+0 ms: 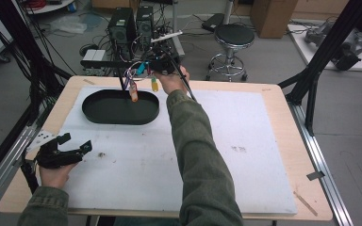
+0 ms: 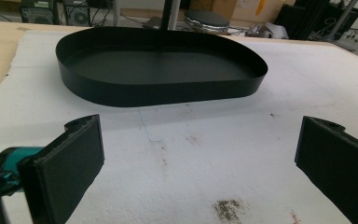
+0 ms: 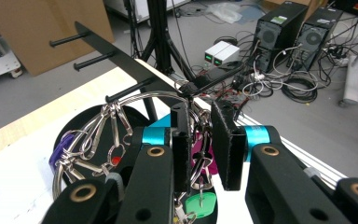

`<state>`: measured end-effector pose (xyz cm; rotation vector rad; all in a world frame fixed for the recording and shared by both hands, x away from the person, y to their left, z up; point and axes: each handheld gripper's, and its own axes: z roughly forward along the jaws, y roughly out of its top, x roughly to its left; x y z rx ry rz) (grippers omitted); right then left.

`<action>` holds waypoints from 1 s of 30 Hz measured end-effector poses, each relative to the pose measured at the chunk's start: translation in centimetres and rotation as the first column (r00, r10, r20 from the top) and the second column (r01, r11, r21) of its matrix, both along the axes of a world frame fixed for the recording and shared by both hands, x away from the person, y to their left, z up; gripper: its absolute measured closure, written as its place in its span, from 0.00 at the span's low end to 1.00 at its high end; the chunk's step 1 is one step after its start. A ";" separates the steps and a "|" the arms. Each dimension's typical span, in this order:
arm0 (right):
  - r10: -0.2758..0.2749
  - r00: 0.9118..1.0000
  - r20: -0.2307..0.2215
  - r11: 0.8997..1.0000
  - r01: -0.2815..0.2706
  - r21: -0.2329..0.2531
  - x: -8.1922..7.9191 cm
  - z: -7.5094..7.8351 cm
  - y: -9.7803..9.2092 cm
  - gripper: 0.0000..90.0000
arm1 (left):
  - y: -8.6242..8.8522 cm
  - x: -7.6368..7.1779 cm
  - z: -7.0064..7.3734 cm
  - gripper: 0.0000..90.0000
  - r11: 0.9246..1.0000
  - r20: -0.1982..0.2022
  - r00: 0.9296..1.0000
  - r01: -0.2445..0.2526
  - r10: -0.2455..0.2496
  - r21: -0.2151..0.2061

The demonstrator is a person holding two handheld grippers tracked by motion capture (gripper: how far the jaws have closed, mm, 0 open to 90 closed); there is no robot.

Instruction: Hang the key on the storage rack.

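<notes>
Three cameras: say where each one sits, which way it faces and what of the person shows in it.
High view: above the person's side of the table, looking forward and down; both forearms, the left gripper and the right gripper show.
Left gripper view: rides the left gripper low over the white mat, facing the black tray; its two jaws stand wide apart.
Right gripper view: rides the right gripper, facing a peg rack; jaws around a key ring.
Shared: the high and left gripper views both show the tray.

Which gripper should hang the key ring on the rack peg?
Right. The right gripper grips the key ring beside the rack peg; the left gripper rests open, far off.
</notes>
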<state>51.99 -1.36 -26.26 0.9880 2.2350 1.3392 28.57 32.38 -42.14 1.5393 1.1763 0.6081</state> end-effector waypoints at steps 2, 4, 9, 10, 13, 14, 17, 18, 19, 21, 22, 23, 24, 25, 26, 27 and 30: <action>0.001 1.000 0.005 1.000 -0.001 0.004 0.1 -0.2 0.3 0.87 | 0.0 0.0 0.0 0.02 1.000 0.000 1.000 -0.001 0.001 -0.003; -0.007 1.000 0.005 1.000 0.007 0.003 0.2 -0.4 0.5 0.87 | 0.0 0.0 0.0 0.02 1.000 0.000 1.000 0.002 -0.002 -0.002; -0.026 1.000 -0.006 1.000 0.026 0.002 0.4 -1.1 0.7 0.87 | 0.0 0.0 0.0 0.02 1.000 0.005 1.000 0.001 -0.001 0.001; -0.028 1.000 -0.006 1.000 0.028 0.006 0.5 -1.2 0.7 0.87 | 0.0 0.0 0.0 0.02 1.000 0.003 1.000 -0.001 0.001 0.002; -0.024 1.000 -0.002 1.000 0.024 -0.002 0.5 -1.3 0.7 0.87 | 0.1 0.1 0.0 0.02 1.000 0.006 1.000 -0.003 0.003 0.004; -0.025 1.000 -0.001 1.000 0.025 -0.004 0.5 -1.3 0.8 0.87 | 0.1 0.1 0.0 0.02 1.000 0.006 1.000 -0.003 0.003 0.005; -0.030 0.999 -0.018 1.000 0.030 -0.007 0.5 -1.4 0.8 0.87 | 0.0 0.0 0.1 0.02 1.000 0.012 1.000 0.001 -0.001 0.011; -0.031 0.999 -0.019 0.999 0.031 -0.009 0.5 -1.5 0.9 0.87 | -0.1 0.0 0.1 0.02 1.000 0.014 1.000 0.003 -0.003 0.011; -0.029 0.999 -0.020 1.000 0.029 -0.011 0.5 -1.5 1.0 0.86 | -0.1 0.0 0.1 0.02 1.000 0.014 1.000 0.006 -0.006 0.011; -0.028 0.999 -0.025 1.000 0.028 -0.013 0.5 -1.6 1.1 0.86 | -0.1 0.0 0.1 0.02 1.000 0.013 1.000 0.007 -0.007 0.012; -0.027 0.999 -0.034 1.000 0.026 -0.015 0.6 -1.7 1.1 0.85 | -0.2 0.0 0.1 0.02 1.000 0.014 1.000 0.007 -0.008 0.010; -0.031 0.998 -0.053 0.999 0.031 -0.008 0.6 -1.8 1.1 0.84 | -0.1 0.0 0.0 0.02 1.000 0.015 1.000 0.007 -0.007 0.009; -0.033 0.997 -0.066 0.999 0.033 -0.003 0.7 -1.8 1.0 0.83 | -0.1 0.0 0.0 0.02 1.000 0.015 1.000 0.007 -0.007 0.008; -0.033 0.997 -0.073 0.999 0.033 0.004 0.7 -1.9 0.9 0.81 | -0.1 0.0 0.0 0.02 1.000 0.015 1.000 0.006 -0.006 0.008; -0.033 0.996 -0.081 0.999 0.034 0.005 0.7 -1.9 0.8 0.80 | -0.1 0.0 0.0 0.02 1.000 0.015 1.000 0.007 -0.007 0.007; -0.030 0.996 -0.083 1.000 0.031 0.006 0.7 -1.9 0.8 0.79 | -0.1 0.0 0.0 0.02 1.000 0.016 1.000 0.006 -0.006 0.007; -0.016 0.995 -0.103 1.000 0.017 0.015 0.7 -1.9 0.7 0.77 | -0.2 0.0 0.0 0.02 1.000 0.015 1.000 0.008 -0.008 0.006</action>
